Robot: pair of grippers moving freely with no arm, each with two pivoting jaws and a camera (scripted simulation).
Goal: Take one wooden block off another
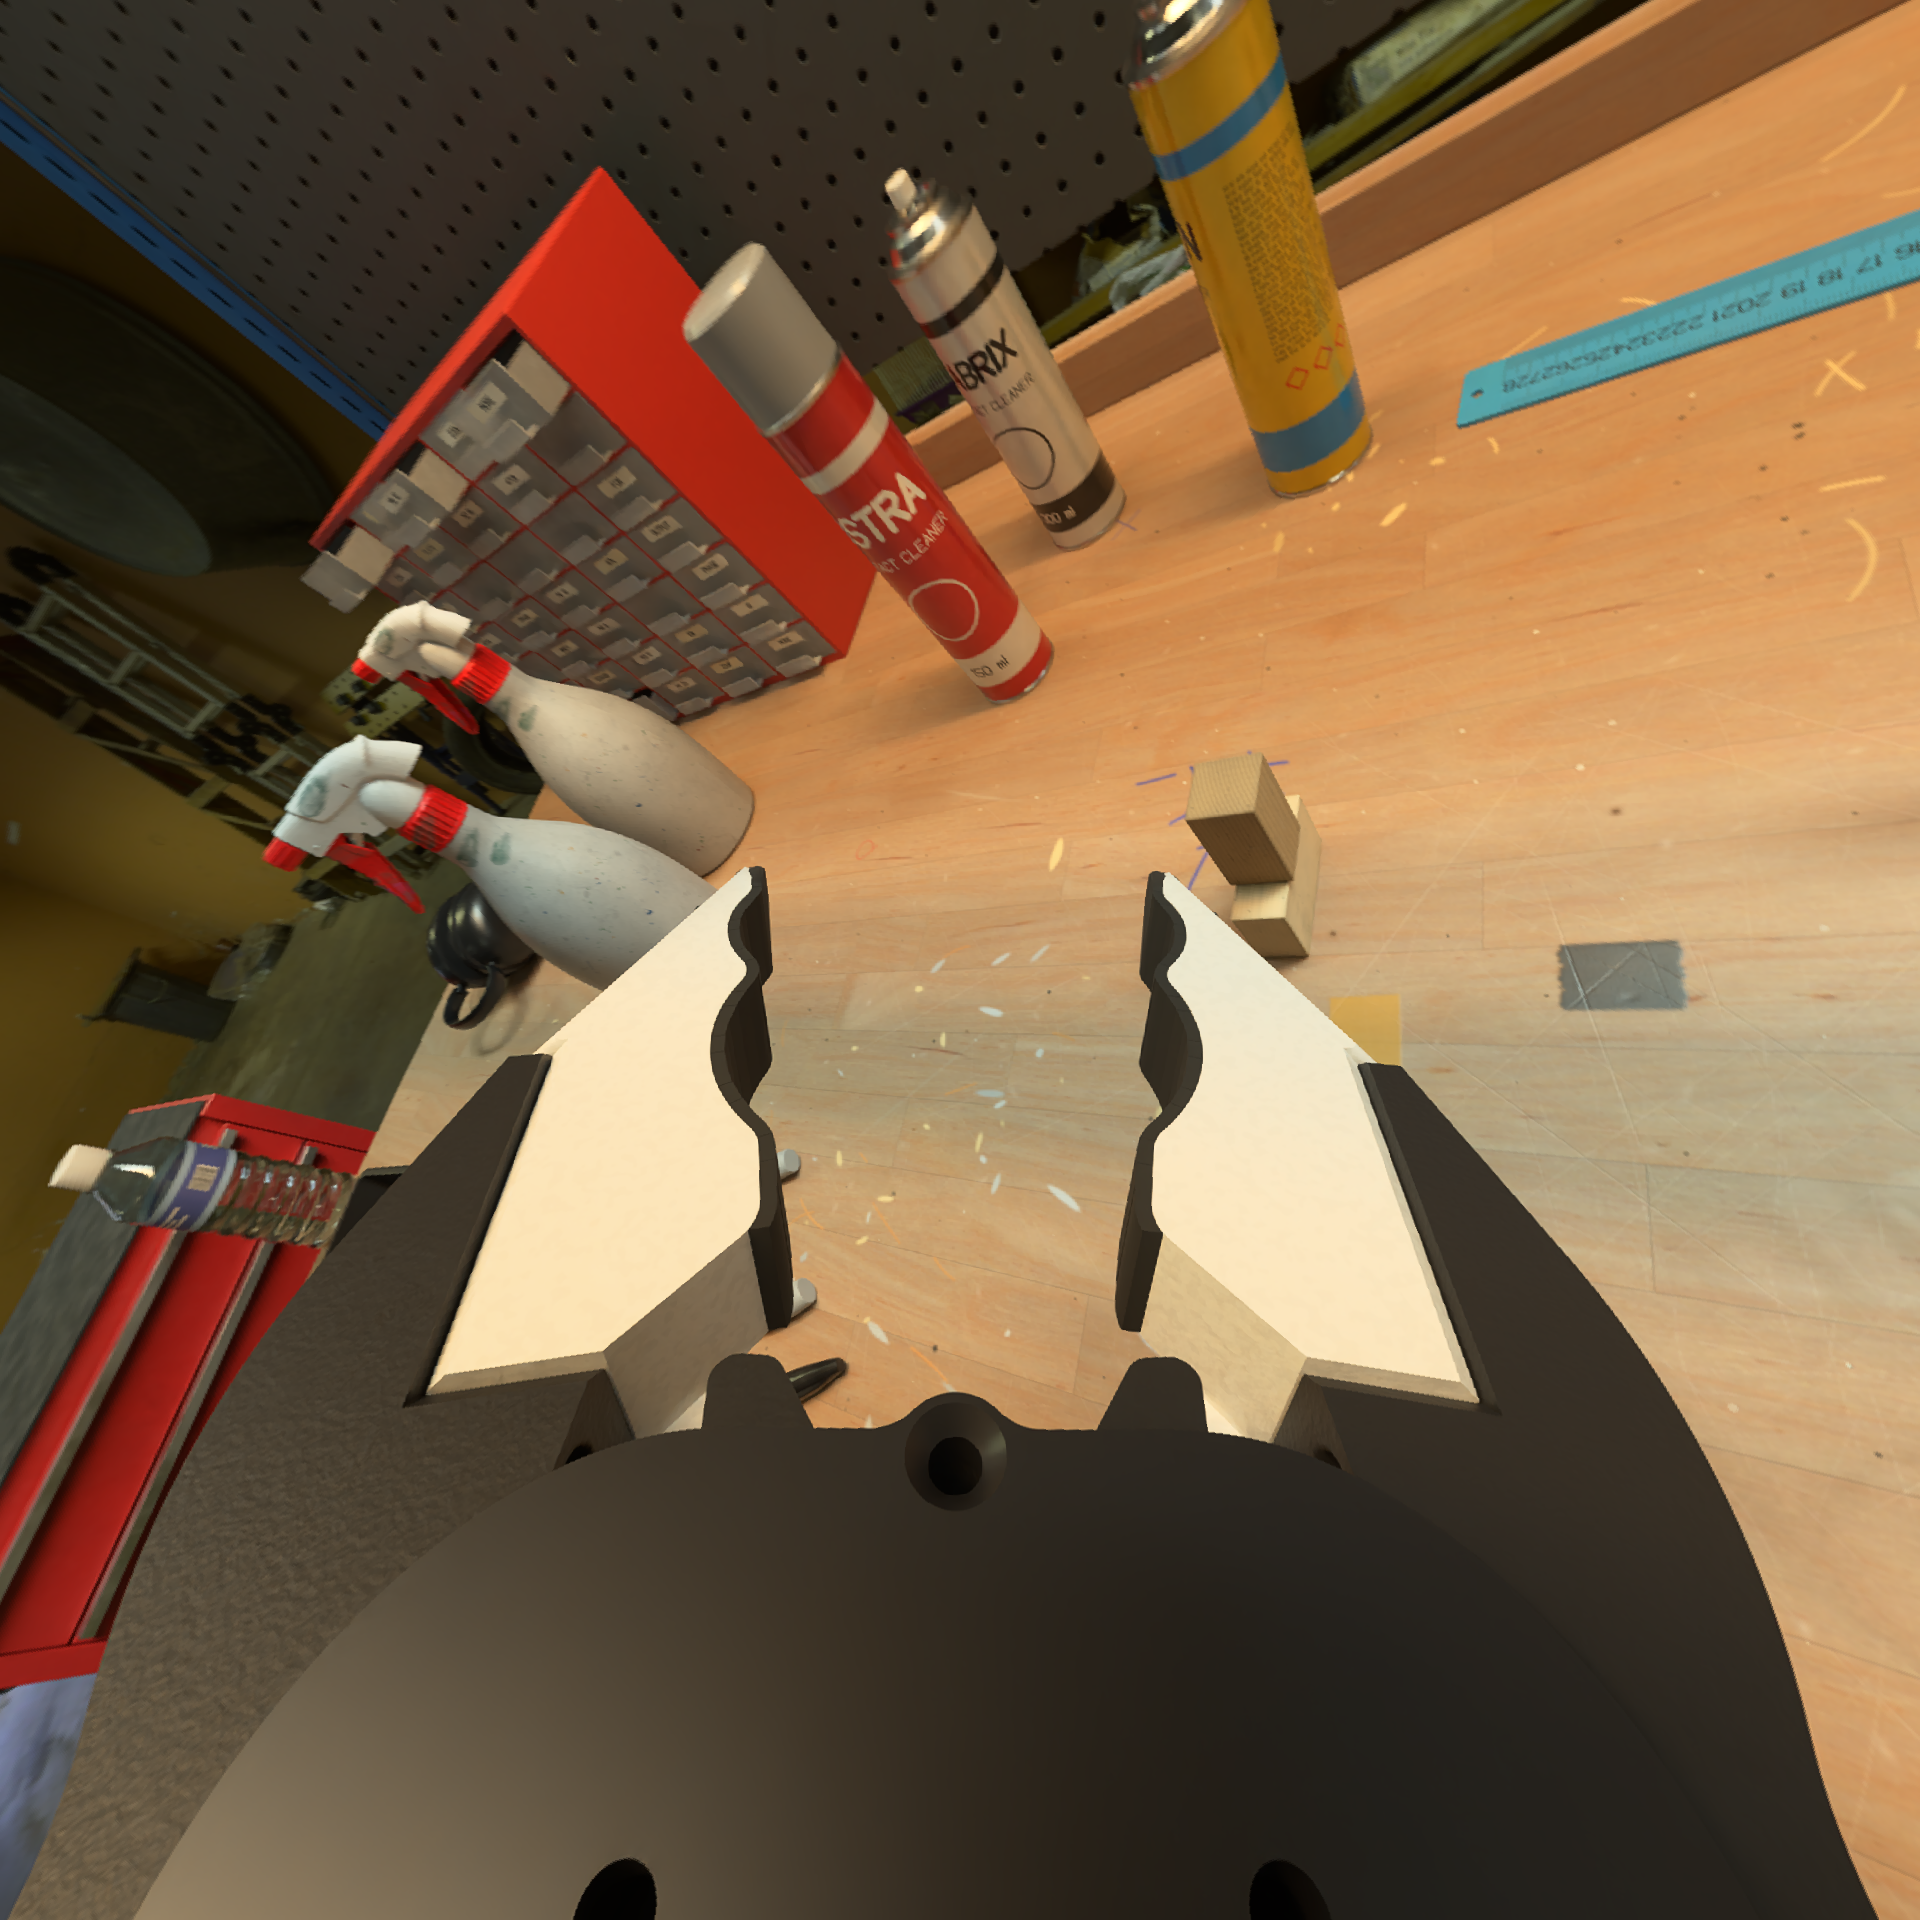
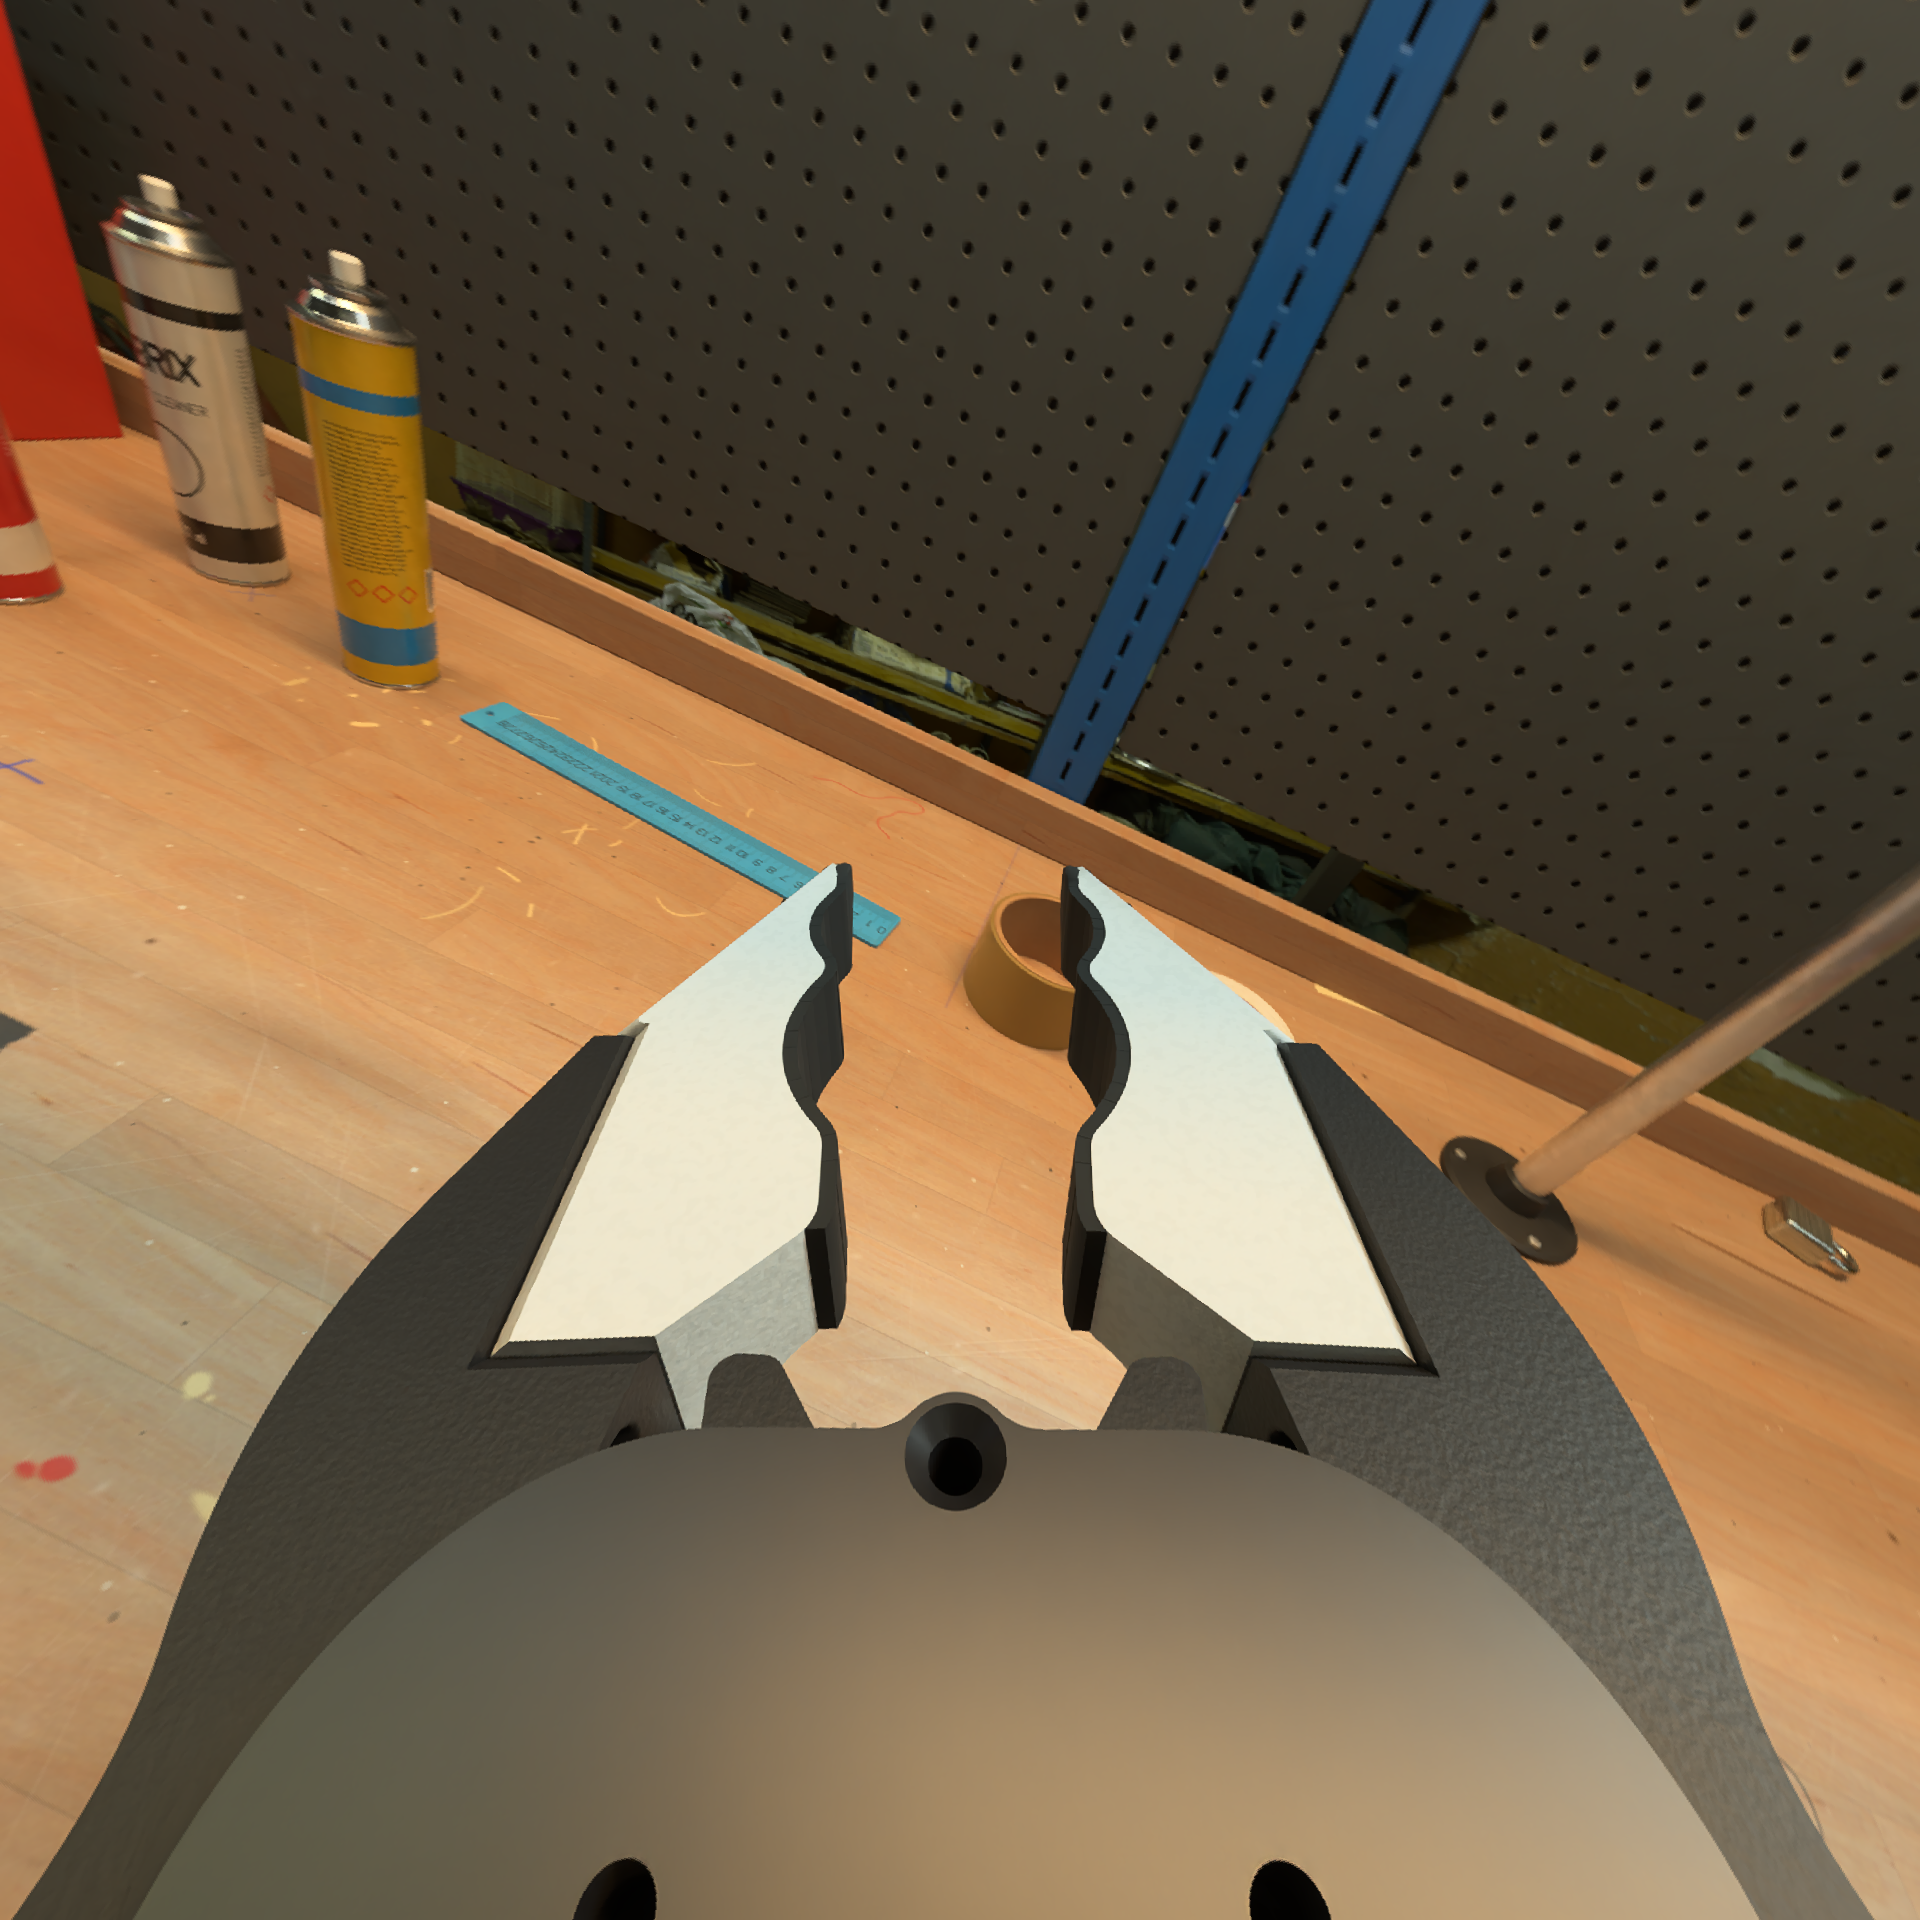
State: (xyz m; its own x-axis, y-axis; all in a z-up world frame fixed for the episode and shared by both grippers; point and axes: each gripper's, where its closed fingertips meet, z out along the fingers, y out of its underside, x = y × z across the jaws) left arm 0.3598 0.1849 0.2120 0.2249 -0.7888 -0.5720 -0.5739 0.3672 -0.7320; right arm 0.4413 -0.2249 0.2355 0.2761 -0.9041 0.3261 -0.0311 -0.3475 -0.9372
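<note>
In the left wrist view a darker wooden block (image 1: 1242,821) lies crosswise on top of a paler wooden block (image 1: 1288,902) on the workbench. They sit just beyond and to the right of my left gripper's right fingertip. My left gripper (image 1: 954,883) is open and empty above the bench, apart from the blocks. In the right wrist view my right gripper (image 2: 956,878) is open and empty, pointing at the back of the bench. The blocks do not show in that view.
Red (image 1: 914,520), silver (image 1: 1003,364) and yellow (image 1: 1252,249) spray cans, a red drawer cabinet (image 1: 592,478) and two spray bottles (image 1: 582,883) stand beyond and left of the blocks. A blue ruler (image 2: 675,816), a tape roll (image 2: 1018,977), a rod on a flange (image 2: 1507,1195) and the back ledge (image 2: 831,707).
</note>
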